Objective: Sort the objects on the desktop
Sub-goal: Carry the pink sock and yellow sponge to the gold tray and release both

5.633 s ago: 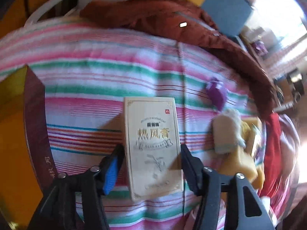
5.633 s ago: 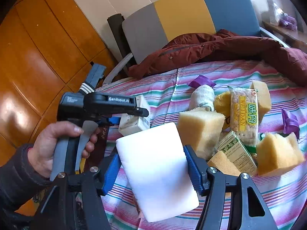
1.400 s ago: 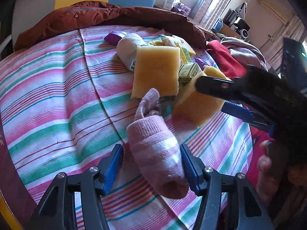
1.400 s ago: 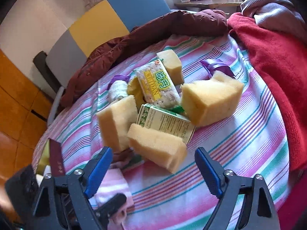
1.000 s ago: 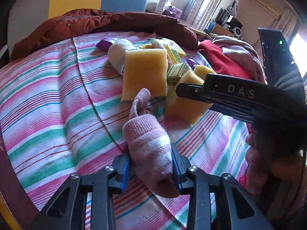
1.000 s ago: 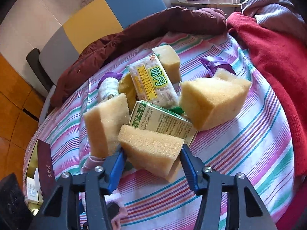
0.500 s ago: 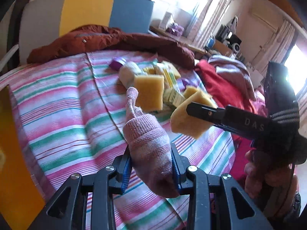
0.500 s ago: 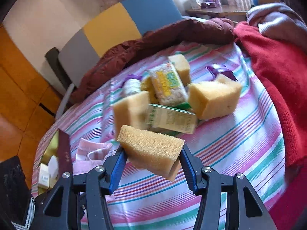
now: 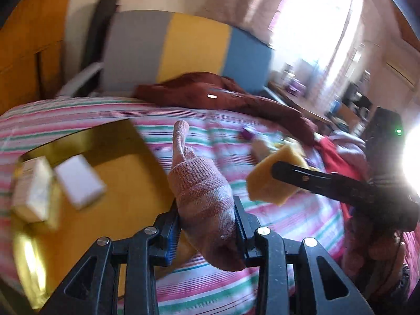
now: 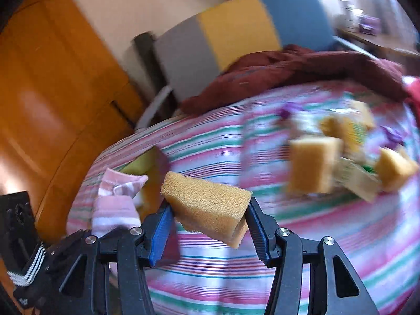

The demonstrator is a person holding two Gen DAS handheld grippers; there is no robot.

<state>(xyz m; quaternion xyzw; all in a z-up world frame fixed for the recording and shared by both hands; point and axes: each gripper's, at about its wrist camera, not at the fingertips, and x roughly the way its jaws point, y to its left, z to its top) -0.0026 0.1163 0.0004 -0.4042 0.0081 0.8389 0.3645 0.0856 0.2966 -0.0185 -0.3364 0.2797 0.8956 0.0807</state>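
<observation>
The left gripper was clamped on a pink sock, its two pads pressed into the knit on either side; the sock's toe end stood up above the fingers and its cuff drooped below them. It hung in the air over the near edge of a yellow tray, with the striped cloth beneath and beyond. In the tray lay a white block and, just beside it on the left, a pale carton, both blurred.

The right gripper was closed on a tan sponge, held by its short ends and tilted, clear of the cloth. In the left wrist view that same sponge showed to the right of the sock, apart from it, with the black body of the right tool crossing in front.

Farther right on the cloth a loose pile sat blurred: another sponge, a third sponge, a carton between them and purple scraps behind. A dark red jacket lay along the far edge of the cloth, against a chair back banded grey, yellow and blue. Orange wood panelling closed the left side. Between the tray and the pile, the striped cloth lay bare.
</observation>
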